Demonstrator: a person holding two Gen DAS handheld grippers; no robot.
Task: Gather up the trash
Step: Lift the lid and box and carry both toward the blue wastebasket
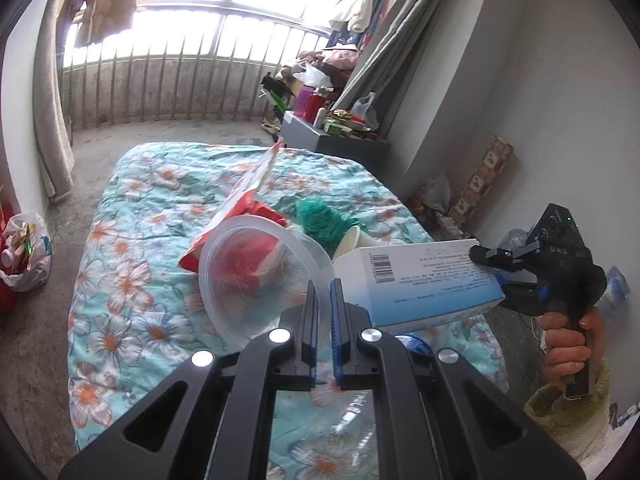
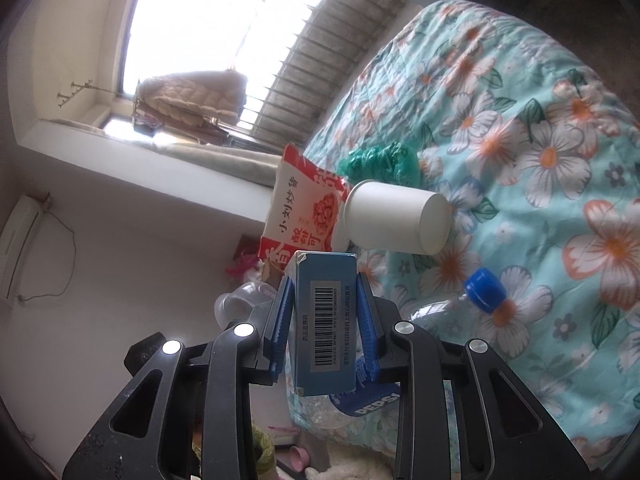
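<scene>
Only the right wrist view shows the Pepsi bottle (image 2: 452, 312) lying on the floral bed (image 2: 540, 120). Left gripper (image 1: 323, 300) fingers pinch a clear bowl's (image 1: 256, 276) rim – right gripper (image 2: 324, 316) clamps a blue box (image 2: 324, 320), both above the bed by a barred window (image 1: 180, 60).

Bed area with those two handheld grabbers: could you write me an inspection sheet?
Surface: floral quilt over the bed.
Job's things: clear plastic bowl; blue-and-white carton; paper cup; red snack bag; Pepsi bottle; green netting.
Clutter: piled cabinet; filled plastic bag on floor.
Grippers: left gripper pinches the bowl's rim; right gripper clamps the carton.
Cables: wall cord.
Surroundings: barred window, curtains, hanging clothes.
</scene>
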